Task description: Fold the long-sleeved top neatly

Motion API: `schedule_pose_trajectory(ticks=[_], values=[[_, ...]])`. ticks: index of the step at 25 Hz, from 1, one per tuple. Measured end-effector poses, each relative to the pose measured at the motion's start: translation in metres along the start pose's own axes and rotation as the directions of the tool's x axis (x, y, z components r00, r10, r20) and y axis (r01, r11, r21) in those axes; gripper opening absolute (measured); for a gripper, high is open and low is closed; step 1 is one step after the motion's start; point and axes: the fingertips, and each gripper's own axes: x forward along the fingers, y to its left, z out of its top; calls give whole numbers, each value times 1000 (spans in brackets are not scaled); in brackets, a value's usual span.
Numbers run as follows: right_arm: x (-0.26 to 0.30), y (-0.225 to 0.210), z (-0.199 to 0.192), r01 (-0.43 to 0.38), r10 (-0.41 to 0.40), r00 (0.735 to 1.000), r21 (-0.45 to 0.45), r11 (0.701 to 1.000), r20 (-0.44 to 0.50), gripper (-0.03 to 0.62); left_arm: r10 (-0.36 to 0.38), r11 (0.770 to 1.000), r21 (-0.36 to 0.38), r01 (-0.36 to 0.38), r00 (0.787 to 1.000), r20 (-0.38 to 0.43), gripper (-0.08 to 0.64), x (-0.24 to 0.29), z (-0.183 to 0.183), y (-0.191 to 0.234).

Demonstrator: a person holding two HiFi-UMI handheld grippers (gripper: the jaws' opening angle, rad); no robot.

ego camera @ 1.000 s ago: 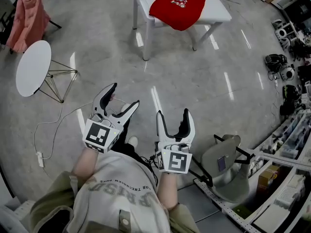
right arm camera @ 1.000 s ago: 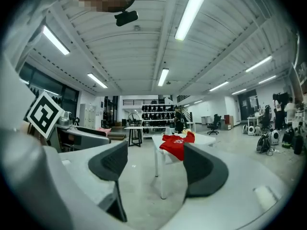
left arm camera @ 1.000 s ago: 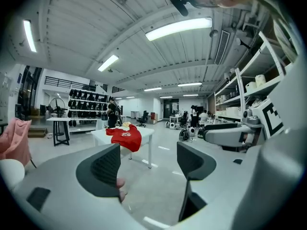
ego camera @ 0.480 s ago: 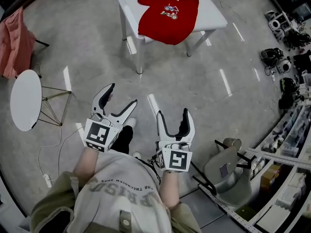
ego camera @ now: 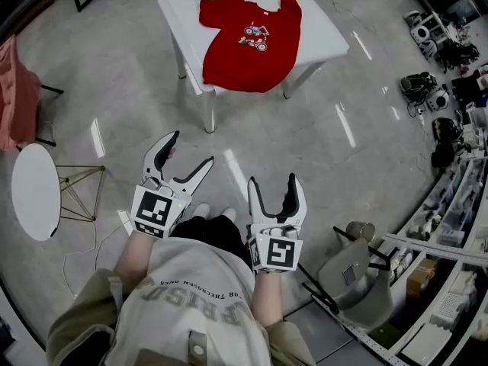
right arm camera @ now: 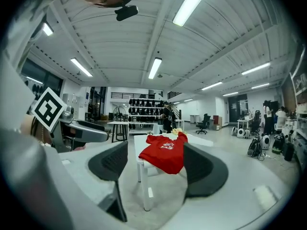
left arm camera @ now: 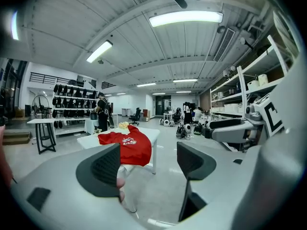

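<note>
A red long-sleeved top (ego camera: 250, 43) with a printed chest picture lies spread on a white table (ego camera: 324, 30), its lower part hanging over the near edge. The same top (left arm camera: 125, 146) shows far ahead in the left gripper view, and in the right gripper view the top (right arm camera: 167, 153) appears between the jaws, still distant. My left gripper (ego camera: 189, 153) is open and empty, held over the floor well short of the table. Beside it my right gripper (ego camera: 271, 184) is open and empty too.
A small round white side table (ego camera: 34, 191) on wire legs stands at the left, with a pink cloth (ego camera: 15, 90) on a chair behind it. A grey chair (ego camera: 354, 269), shelving and equipment line the right side. A person (left arm camera: 102, 118) stands by racks beyond the table.
The table with the red top has come closer and further into view. Both grippers stay open at the same place in the head view while I walk toward it.
</note>
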Motion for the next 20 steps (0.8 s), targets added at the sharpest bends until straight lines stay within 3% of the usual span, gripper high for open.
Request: schedule_pose_trajectory(ticks=[7,20], values=[[76,-54,-8,-13,13,1000,1,1000,-23,353,24,1000,-17,-25,999,-34,350,81,2,23],[232,-170,7,-138,138,990,-18,990,-30,353,154,987,-30,-156,986,-54,351,240,45,61]])
